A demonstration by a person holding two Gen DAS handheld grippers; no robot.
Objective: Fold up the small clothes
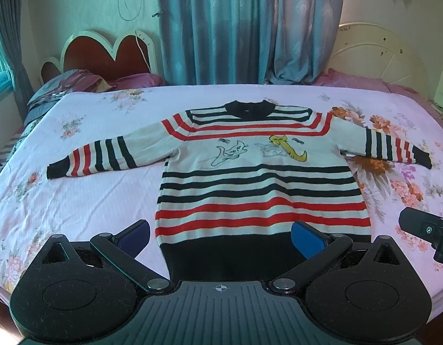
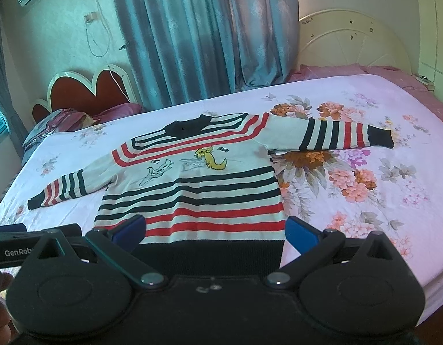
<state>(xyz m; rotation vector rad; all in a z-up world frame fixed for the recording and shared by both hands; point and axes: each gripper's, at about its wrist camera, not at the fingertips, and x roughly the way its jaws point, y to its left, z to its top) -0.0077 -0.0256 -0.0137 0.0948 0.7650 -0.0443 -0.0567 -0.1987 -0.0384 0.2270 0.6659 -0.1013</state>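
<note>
Your left tongs (image 1: 220,237) stand spread wide, the blue pads (image 1: 306,238) well apart and gripping nothing; they sit above the near edge of the bed (image 1: 86,201), with the dark hem of the sweater (image 1: 258,184) between the two pads in the left wrist view. Whether either pad touches the knit cannot be told.

Your right tongs (image 2: 214,231) are likewise fully spread and hold nothing. The hem band runs across the gap between their pads; contact cannot be judged here either.

The sweater lies flat and face up on the floral sheet (image 2: 365,178) of the bed, collar toward the far side, hem toward you, both sleeves stretched outward. White knit, navy and red stripes, two cartoon cats (image 1: 287,148) on the chest.

In the left wrist view, part of the right tongs' body shows at the right margin. In the right wrist view, the left tool's body, lettered "GenRob", shows at the left margin.

Behind the bed: blue curtains (image 1: 235,28), a heart-shaped headboard (image 1: 106,54), a cream headboard (image 2: 353,40).
</note>
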